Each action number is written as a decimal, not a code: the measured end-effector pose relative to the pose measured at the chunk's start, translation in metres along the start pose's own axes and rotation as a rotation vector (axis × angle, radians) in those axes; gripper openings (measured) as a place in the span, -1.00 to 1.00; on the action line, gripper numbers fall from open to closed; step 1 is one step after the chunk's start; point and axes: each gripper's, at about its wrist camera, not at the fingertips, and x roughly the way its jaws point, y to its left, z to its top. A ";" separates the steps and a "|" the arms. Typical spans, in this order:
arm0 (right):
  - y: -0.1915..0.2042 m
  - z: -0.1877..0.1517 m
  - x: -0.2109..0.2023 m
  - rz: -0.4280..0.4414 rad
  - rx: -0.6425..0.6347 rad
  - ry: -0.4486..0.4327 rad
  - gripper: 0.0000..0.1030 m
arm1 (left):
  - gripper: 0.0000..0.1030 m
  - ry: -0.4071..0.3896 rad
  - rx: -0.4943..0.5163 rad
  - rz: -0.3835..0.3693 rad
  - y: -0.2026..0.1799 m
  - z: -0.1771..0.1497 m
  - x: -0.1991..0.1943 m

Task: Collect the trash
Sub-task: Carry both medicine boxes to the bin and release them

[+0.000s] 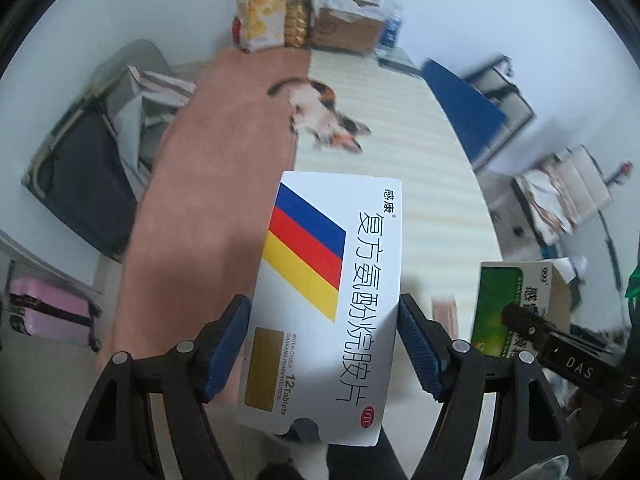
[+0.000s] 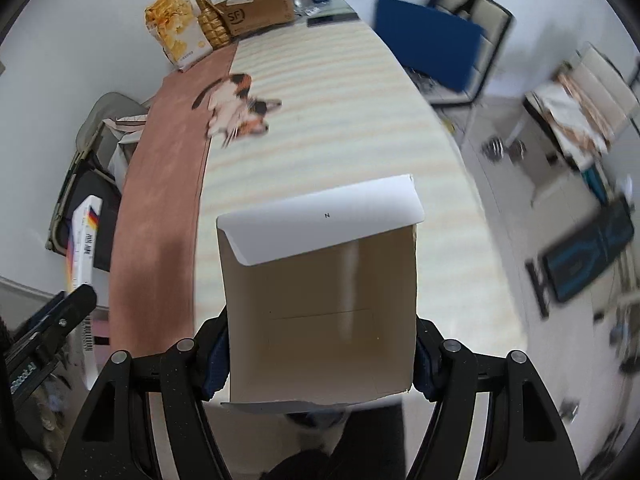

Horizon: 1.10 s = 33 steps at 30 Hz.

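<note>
My left gripper (image 1: 324,344) is shut on a white medicine box (image 1: 328,296) with blue, red and yellow stripes, held above the table. My right gripper (image 2: 320,356) is shut on an open cardboard box (image 2: 320,304) whose white flap points away and whose brown inside faces the camera. In the left wrist view that box shows as a green carton (image 1: 508,304) at the right, with the right gripper's finger (image 1: 524,320) on it. In the right wrist view the striped medicine box (image 2: 84,240) shows at the left.
A long table (image 2: 320,128) with a striped cream cloth and a brown strip (image 1: 208,160) lies below. A calico cat figure (image 1: 320,112) lies on it. A snack bag (image 1: 262,12) and cardboard carton (image 2: 256,8) stand at the far end. Chairs (image 2: 472,20) and luggage (image 1: 52,312) surround it.
</note>
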 end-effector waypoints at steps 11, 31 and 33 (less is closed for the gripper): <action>-0.010 -0.218 -0.007 0.039 0.142 0.159 0.41 | 0.35 0.236 0.009 -0.040 0.039 -0.142 0.029; -0.092 -0.387 0.393 0.104 0.327 0.483 0.46 | 0.94 0.505 -0.098 0.106 0.093 -0.298 0.392; -0.090 -0.388 0.422 0.097 0.306 0.495 0.53 | 0.94 0.509 -0.073 0.138 0.098 -0.312 0.408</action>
